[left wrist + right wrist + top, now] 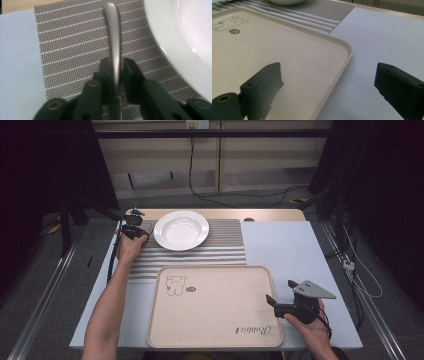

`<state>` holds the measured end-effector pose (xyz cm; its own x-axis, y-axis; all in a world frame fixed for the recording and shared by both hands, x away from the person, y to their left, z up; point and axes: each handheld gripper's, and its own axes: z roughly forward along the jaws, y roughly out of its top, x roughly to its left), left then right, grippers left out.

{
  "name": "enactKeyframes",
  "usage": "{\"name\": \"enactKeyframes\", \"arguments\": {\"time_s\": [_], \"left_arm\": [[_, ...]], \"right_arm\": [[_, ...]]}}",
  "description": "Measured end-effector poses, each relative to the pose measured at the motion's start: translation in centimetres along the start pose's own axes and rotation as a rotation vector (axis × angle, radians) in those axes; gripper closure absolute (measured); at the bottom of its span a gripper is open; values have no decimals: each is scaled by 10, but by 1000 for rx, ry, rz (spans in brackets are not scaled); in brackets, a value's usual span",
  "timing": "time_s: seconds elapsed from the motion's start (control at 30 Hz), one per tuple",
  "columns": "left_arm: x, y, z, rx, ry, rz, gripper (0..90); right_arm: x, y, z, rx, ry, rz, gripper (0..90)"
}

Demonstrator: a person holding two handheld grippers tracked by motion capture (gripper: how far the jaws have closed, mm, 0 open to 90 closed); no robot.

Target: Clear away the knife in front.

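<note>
I saw a brushed, satin metal handle [113,47] pinched between the matt black plastic jaws of my left gripper [115,72]. The placemat [75,45] under it looked like a woven mesh, finely textured. The white plate [185,32] was glossy, ceramic-looking. The beige tray [294,57] appeared smooth, matt plastic; the pale tabletop [382,37] was matt.

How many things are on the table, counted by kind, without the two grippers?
Plate, white: 1
Tray, beige: 1
Placemat, striped: 1
Metal utensil handle, held in the left gripper: 1
Total: 4
</note>
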<state>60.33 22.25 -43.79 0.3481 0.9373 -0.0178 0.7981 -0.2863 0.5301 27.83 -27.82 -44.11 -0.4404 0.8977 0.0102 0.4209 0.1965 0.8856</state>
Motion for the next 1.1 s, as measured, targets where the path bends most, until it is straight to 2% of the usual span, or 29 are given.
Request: {"name": "enactKeyframes", "arguments": {"time_s": [0.27,0.33,0.37,0.43,0.47,0.57,0.6,0.63,0.77,0.87,0.97,1.1], "left_arm": [[0,2,2,5,-5,12,773],[-1,3,2,10,-2,-1,776],[-1,5,2,31,1,7,778],[-4,7,3,40,12,8,796],[-3,8,2,57,9,27,796],[-3,8,2,55,-4,-6,797],[-1,8,2,60,-7,-30,798],[-2,8,2,57,-3,-33,800],[-2,9,0,82,-6,0,800],[-4,8,-2,90,2,-12,800],[-7,7,-4,93,19,-6,800],[-6,6,-9,78,8,-14,800]], "right_arm": [[0,0,1,4,3,1,81],[0,0,0,4,3,-2,81],[0,0,0,4,5,-2,81],[0,0,0,4,6,-3,81],[0,0,0,4,6,-3,81],[1,0,0,3,9,-6,81],[1,0,0,3,11,-5,81],[1,0,-1,0,11,-4,81],[1,-1,-2,0,13,-4,81],[1,0,-1,0,9,-5,82],[2,0,0,5,9,-12,82],[2,0,0,5,9,-13,82]]}}
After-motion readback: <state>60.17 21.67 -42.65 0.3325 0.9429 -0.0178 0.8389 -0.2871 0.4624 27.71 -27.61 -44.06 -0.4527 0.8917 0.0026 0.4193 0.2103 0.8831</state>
